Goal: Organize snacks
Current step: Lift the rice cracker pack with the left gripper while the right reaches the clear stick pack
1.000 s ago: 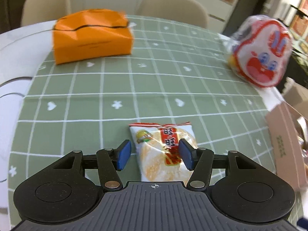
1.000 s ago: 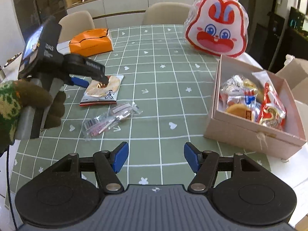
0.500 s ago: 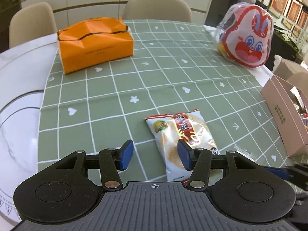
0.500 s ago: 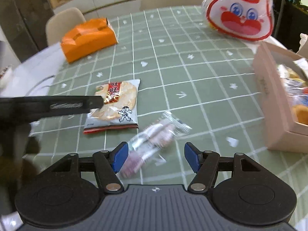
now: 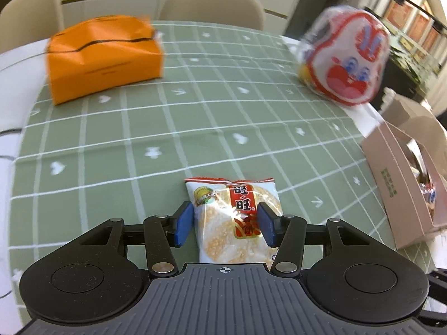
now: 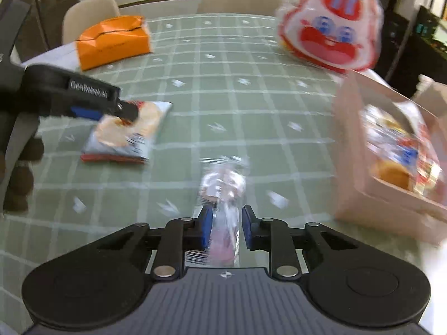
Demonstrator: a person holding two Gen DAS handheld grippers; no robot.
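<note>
Both tilted down — right tool pinching clear packet.

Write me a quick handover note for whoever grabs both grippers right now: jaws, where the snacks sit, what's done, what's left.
Right gripper: jaws shut on the clear pink-filled packet, low over the green tablecloth.
Left gripper: jaws straddle the rice cracker packet; whether they press on it is unclear.
Pink box, at right, already holds several snacks.
Orange tissue box and rabbit bag stand at the far side.
Done: the clear packet is gripped.
Left: probably carry both packets to the box.
</note>
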